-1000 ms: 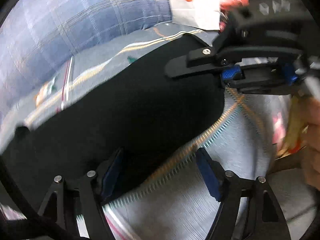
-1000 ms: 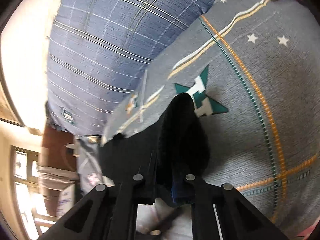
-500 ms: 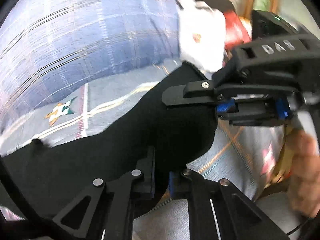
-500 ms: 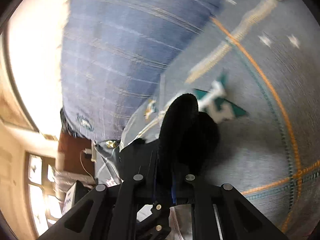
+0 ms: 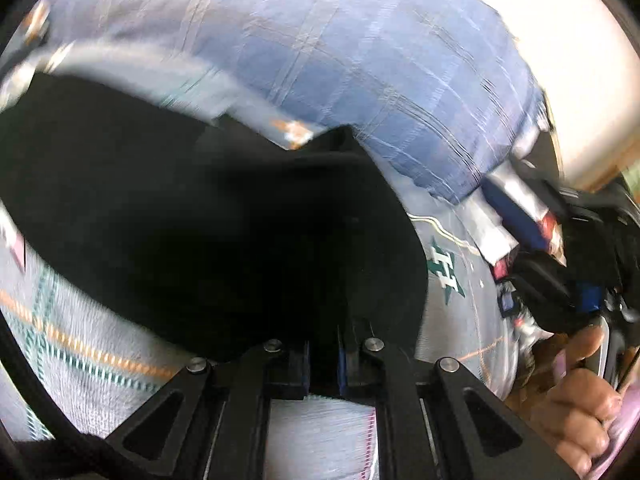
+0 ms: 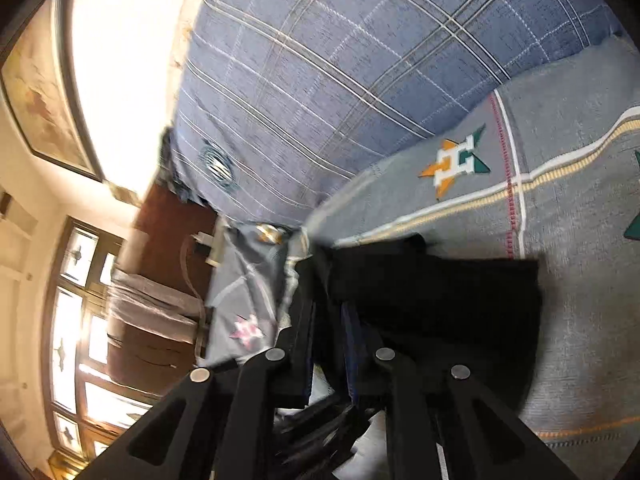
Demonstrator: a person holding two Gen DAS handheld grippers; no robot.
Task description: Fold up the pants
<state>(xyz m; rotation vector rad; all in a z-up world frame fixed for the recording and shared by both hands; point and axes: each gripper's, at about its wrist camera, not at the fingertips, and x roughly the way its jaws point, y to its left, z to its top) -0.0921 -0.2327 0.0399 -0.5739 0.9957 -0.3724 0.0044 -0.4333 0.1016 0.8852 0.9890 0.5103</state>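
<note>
The black pants (image 5: 208, 232) lie on a grey patterned bedsheet (image 5: 80, 368). My left gripper (image 5: 323, 364) is shut on an edge of the pants, and the dark cloth spreads away from its jaws. In the right wrist view my right gripper (image 6: 329, 344) is shut on another edge of the black pants (image 6: 436, 300), which lie folded over on the sheet (image 6: 580, 280). The right gripper (image 5: 560, 292) and the hand holding it show at the right edge of the left wrist view.
A blue checked pillow (image 6: 340, 80) lies along the far side of the bed and also shows in the left wrist view (image 5: 360, 60). A wall, a framed picture (image 6: 44, 92) and a window (image 6: 80, 340) stand beyond the bed's left edge.
My left gripper went from open to shut on the pants. Both grippers swung across the bed with the cloth, and the pants now lie doubled over.
</note>
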